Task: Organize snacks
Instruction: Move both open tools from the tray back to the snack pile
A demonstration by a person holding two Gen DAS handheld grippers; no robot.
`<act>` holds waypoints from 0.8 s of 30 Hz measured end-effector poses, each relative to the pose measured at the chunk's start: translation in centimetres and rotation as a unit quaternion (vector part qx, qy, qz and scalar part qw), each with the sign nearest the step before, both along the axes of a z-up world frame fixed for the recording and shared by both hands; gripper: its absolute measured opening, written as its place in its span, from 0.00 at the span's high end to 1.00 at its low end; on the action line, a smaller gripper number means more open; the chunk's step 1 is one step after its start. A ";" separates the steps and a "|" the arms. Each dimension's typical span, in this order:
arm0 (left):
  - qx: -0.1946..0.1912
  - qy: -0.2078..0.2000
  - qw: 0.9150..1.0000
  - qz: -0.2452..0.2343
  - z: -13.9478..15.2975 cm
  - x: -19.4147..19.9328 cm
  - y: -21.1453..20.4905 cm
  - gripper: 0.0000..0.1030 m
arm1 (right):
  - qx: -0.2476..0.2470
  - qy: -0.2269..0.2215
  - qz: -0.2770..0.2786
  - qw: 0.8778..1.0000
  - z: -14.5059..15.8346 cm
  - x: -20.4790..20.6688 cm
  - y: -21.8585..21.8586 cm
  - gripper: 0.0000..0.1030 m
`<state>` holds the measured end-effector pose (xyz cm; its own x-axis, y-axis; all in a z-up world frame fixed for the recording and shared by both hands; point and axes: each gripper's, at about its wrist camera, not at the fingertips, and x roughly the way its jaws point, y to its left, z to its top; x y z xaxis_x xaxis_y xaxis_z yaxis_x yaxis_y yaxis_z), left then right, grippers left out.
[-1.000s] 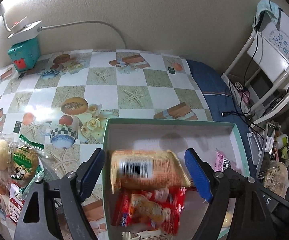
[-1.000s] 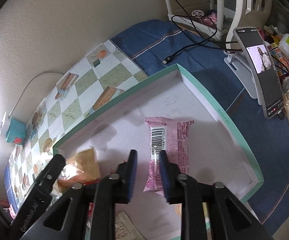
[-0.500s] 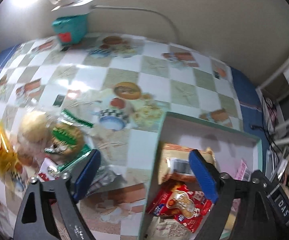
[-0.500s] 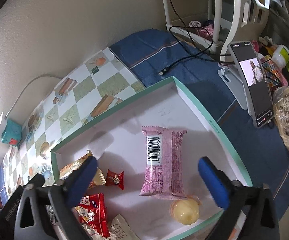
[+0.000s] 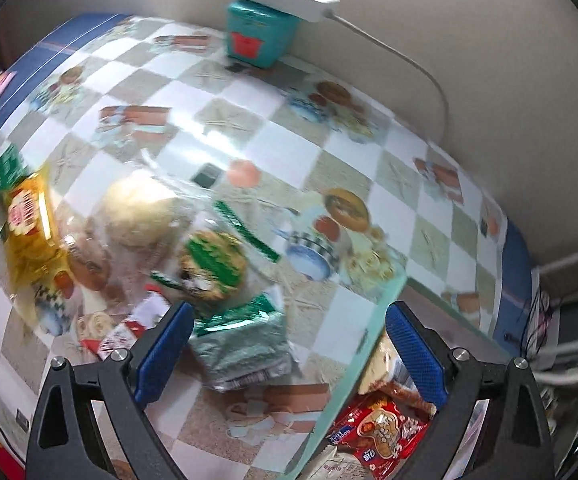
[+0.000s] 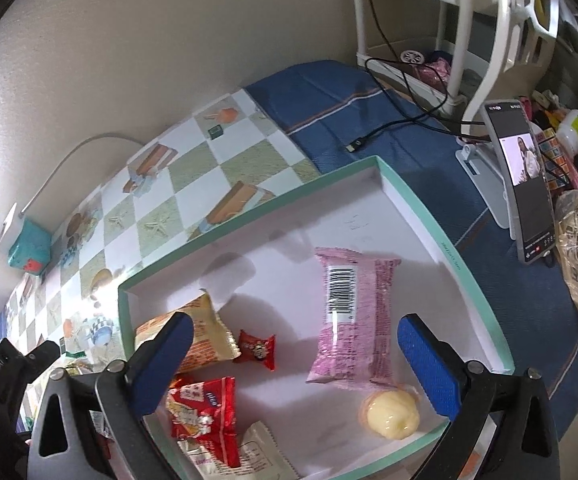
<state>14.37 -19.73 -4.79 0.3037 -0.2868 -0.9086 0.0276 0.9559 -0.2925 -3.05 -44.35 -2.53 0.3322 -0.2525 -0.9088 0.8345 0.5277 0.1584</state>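
Snacks, 6 of them including a pink packet (image 6: pixel 349 316), lie in the green-rimmed box (image 6: pixel 441 240); both grippers' fingers gape wide.

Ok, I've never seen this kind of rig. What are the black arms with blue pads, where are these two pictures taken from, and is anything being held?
Those are two hand-held claws, each worked by a person, with a fisheye camera looking along its fingers. One picture looks past the left claw, whose jaws are opening with nothing gripped; it hovers over loose snacks on the checkered tablecloth, among them a green packet and a yellow packet. The other looks past the right claw, wide open and empty, over the teal-rimmed box. In the box lie a pink packet, a round yellow sweet, a small red candy and a red packet.
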 end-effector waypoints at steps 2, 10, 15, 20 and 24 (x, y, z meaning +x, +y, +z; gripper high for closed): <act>-0.004 0.005 1.000 0.022 0.3 0.3 1.1 0.06 | -0.001 -0.002 0.004 1.000 0.2 0.4 0.4 0.00; -0.016 0.003 0.996 0.090 2.1 1.6 6.3 0.06 | -0.010 -0.014 0.043 0.999 1.6 2.8 3.4 0.00; -0.016 0.005 0.991 0.133 3.0 2.3 9.9 0.06 | -0.010 -0.024 0.083 0.996 2.4 4.8 6.0 0.00; -0.015 0.006 0.985 0.171 3.9 2.3 13.4 0.06 | -0.019 -0.029 0.124 0.992 3.6 6.7 9.2 0.00; -0.015 0.006 0.981 0.194 4.9 2.0 16.6 0.06 | -0.018 -0.036 0.157 0.987 4.5 7.8 12.1 0.00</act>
